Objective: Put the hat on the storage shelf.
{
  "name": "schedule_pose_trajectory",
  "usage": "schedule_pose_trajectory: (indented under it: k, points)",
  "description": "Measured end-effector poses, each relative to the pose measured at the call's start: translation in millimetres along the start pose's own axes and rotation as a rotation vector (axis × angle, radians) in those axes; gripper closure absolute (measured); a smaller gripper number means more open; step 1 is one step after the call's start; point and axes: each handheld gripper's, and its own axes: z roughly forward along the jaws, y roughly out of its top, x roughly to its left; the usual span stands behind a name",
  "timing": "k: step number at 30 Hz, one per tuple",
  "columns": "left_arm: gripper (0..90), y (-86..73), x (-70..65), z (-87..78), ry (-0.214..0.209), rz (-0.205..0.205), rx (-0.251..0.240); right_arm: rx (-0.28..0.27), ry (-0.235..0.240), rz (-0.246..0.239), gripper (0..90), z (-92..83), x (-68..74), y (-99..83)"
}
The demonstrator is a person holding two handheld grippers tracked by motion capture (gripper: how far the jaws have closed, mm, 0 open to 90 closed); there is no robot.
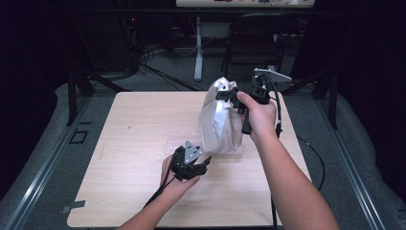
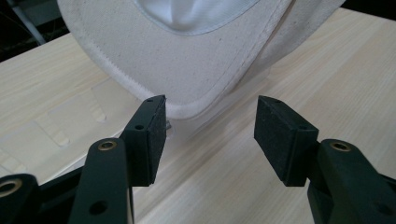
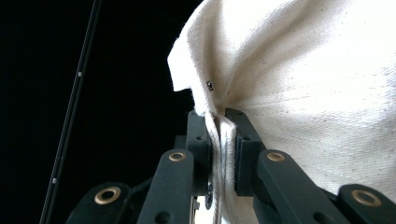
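right gripper [image 1: 233, 97] raised, pinching cap [image 1: 219, 120]; left gripper [image 1: 203, 165] low, agape.

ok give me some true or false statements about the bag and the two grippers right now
1. The right gripper has its jaws clamped on the cloth bag. True.
2. The left gripper is also gripping the bag. False: its jaws stand apart, with the bag's bottom corner just beyond them.
3. The bag lies flat on the table. False: the right gripper holds it upright by its top edge.
4. The bag is an off-white woven fabric with a stitched seam. True.
5. A sheet of clear plastic lies on the table under the bag. True.
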Motion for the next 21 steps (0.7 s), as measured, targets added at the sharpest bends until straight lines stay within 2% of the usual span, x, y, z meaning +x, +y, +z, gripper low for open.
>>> schedule_pose_trajectory:
  k: [4, 8, 13, 17, 21]
  points:
    - [45.6, 6.9, -1.3, 7.9, 0.008, -0.006, 0.013, 0.003, 0.002, -0.002, 80.9, 1.0, 0.3, -0.8]
    - [53.4, 10.8, 2.2, 10.0, 0.010, 0.000, 0.024, 0.005, 0.002, -0.002, 80.8, 0.8, 0.2, -1.1]
    - [68.7, 8.8, 7.7, 4.5, -0.034, -0.009, 0.015, 0.007, -0.003, -0.003, 80.8, -1.0, -0.5, -1.4]
    - [71.4, 6.5, 11.7, 0.9, -0.046, -0.009, 0.004, 0.007, 0.000, -0.002, 80.7, -0.6, -0.8, -1.7]
    - [73.5, 4.7, 19.9, -2.1, -0.070, -0.049, -0.003, 0.015, 0.000, -0.001, 80.7, 2.8, 1.1, -2.5]
